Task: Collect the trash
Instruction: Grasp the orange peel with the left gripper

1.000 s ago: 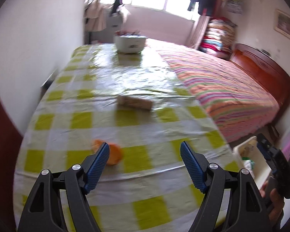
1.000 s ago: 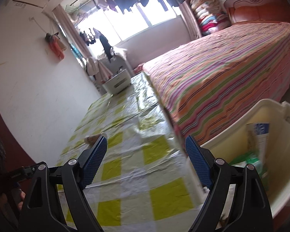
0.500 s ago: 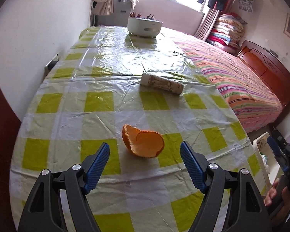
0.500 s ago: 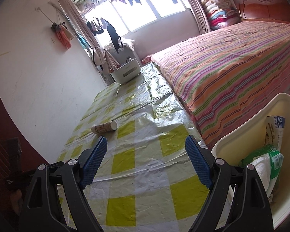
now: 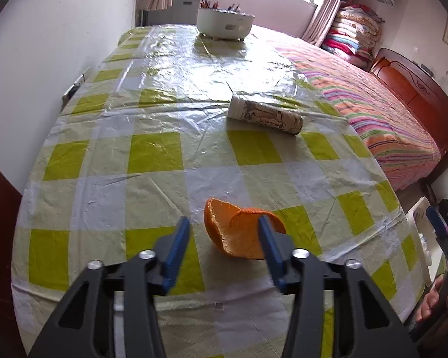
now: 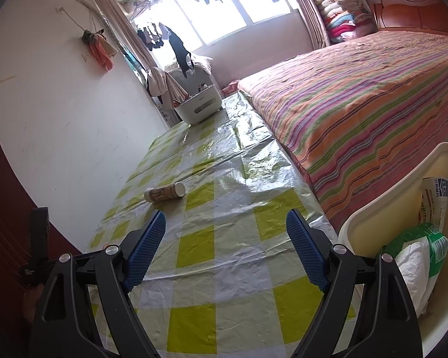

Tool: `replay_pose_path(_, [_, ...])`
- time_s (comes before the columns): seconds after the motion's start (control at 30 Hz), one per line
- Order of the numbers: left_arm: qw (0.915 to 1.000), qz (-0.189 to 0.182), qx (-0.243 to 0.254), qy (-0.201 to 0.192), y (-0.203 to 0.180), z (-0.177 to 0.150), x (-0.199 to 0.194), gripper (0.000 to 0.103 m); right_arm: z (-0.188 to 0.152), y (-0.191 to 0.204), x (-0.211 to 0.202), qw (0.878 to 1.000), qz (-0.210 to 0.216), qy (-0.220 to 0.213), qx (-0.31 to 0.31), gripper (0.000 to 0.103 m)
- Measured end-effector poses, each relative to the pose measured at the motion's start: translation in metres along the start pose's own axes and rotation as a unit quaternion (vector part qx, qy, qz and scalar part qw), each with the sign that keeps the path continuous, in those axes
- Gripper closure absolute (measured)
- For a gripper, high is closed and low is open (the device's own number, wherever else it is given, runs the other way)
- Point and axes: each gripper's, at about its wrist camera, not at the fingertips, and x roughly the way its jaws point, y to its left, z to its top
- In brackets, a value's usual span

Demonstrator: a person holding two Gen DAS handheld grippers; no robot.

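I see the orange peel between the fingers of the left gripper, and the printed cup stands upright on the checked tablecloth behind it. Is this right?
Not quite. The printed cup does not stand upright: it lies on its side on the checked tablecloth, as the left wrist view shows. The rest holds: the orange peel is between the fingers of the left gripper, whose jaws are closing.

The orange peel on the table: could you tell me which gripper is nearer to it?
Left. The left gripper has its closing jaws around the orange peel; the right gripper hangs open by the bin, apart.
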Motion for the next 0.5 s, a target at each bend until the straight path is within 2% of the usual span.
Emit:
replay_pose_path(0.07, [1.0000, -0.003, 0.001, 0.009, 0.000, 0.001, 0.006, 0.075, 0.001, 0.002, 0.003, 1.000, 0.002, 0.002, -0.003, 0.021])
replay_pose_path(0.23, [0.9998, -0.008, -0.001, 0.015, 0.000, 0.004, 0.012, 0.076, 0.016, 0.019, 0.017, 0.999, 0.032, 0.011, -0.031, 0.022])
replay_pose_path(0.3, [0.9998, -0.011, -0.004, 0.018, 0.001, 0.004, 0.013, 0.080, 0.022, 0.032, 0.023, 0.997, 0.047, 0.013, -0.057, 0.022])
replay_pose_path(0.5, [0.9996, -0.005, -0.011, 0.025, 0.001, 0.001, 0.016, 0.083, 0.037, 0.075, 0.058, 0.984, 0.113, 0.051, -0.125, 0.022])
